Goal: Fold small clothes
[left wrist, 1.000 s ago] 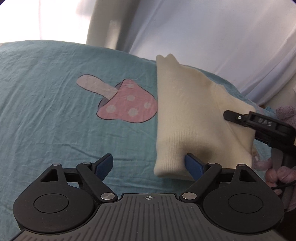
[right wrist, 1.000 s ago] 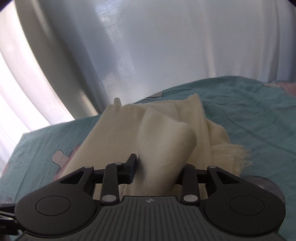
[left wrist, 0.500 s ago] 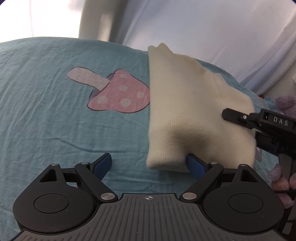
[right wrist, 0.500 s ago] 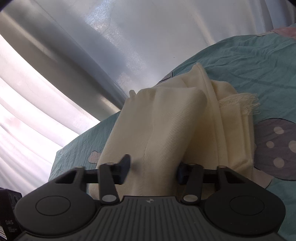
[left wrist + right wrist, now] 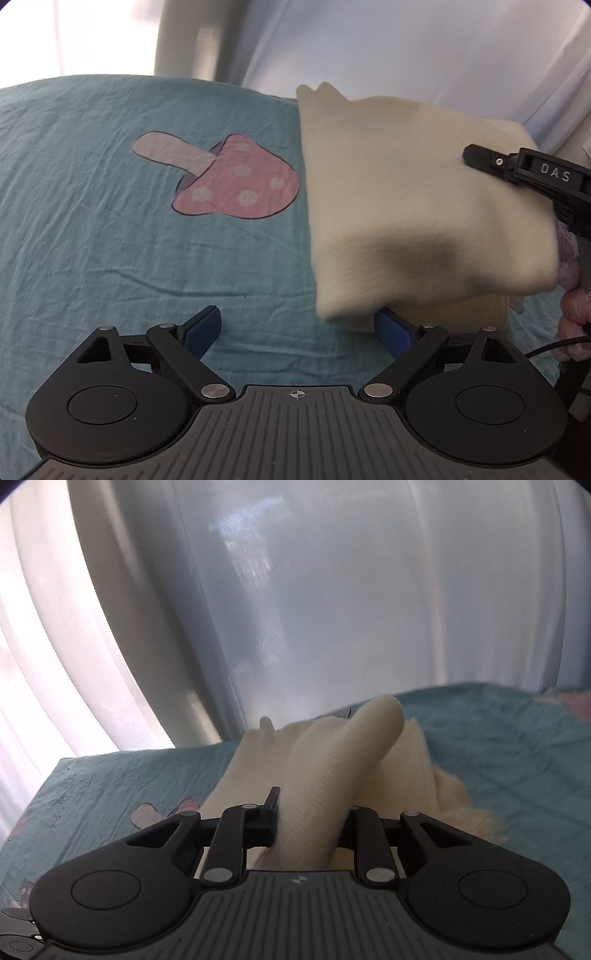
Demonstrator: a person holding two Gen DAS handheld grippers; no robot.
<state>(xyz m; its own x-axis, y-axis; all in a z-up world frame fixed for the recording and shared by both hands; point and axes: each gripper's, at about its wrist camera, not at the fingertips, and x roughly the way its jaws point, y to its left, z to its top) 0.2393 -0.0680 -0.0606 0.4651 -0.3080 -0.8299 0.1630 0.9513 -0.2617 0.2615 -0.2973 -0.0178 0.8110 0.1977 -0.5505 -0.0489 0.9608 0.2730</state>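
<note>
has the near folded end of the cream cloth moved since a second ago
Yes. In the left wrist view the cream cloth has been lifted by the right gripper, its raised flap swinging right, away from the pink mushroom print.

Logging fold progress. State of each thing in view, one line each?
cream garment: partly folded, near end lifted off the bed in a raised fold, the rest lying flat.
right gripper: shut on the cream garment, holding up the fold.
left gripper: open, low over the sheet, one finger under the garment's near corner, gripping nothing.
teal bedsheet: spread out, wrinkled, mushroom print uncovered.
</note>
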